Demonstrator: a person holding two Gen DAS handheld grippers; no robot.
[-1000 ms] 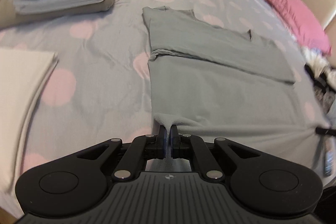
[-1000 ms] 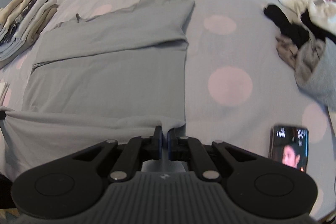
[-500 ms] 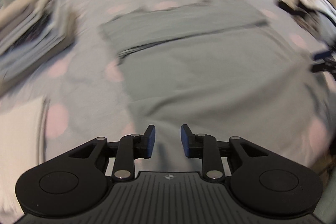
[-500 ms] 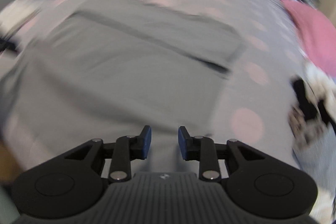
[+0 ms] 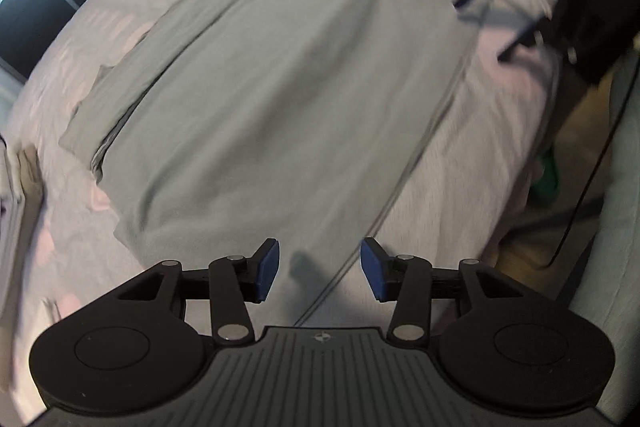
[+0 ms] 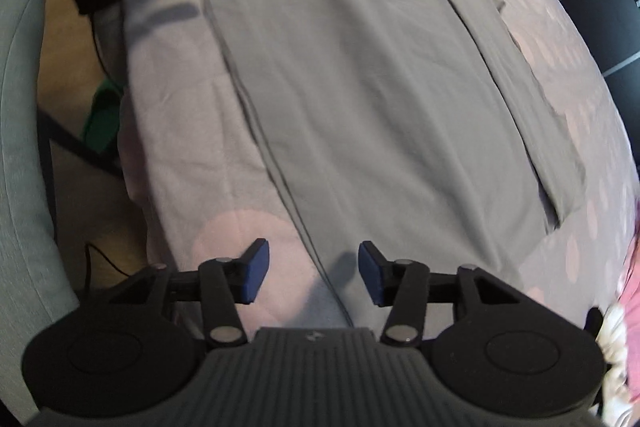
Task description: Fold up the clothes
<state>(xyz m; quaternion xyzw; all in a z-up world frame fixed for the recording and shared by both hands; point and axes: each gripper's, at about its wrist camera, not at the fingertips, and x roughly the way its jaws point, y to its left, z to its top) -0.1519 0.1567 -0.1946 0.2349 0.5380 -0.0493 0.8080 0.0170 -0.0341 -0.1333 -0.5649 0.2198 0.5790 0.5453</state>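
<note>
Grey garment flat on spotted bedsheet, one side folded | left gripper, right gripper: jaws opening, empty, above near hem | advice: pinch both hem corners evenly, keep edge taut

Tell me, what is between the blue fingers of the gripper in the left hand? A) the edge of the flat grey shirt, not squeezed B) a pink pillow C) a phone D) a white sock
A: the left gripper is opening over the edge of the flat grey shirt, its fingers not touching it.
</note>
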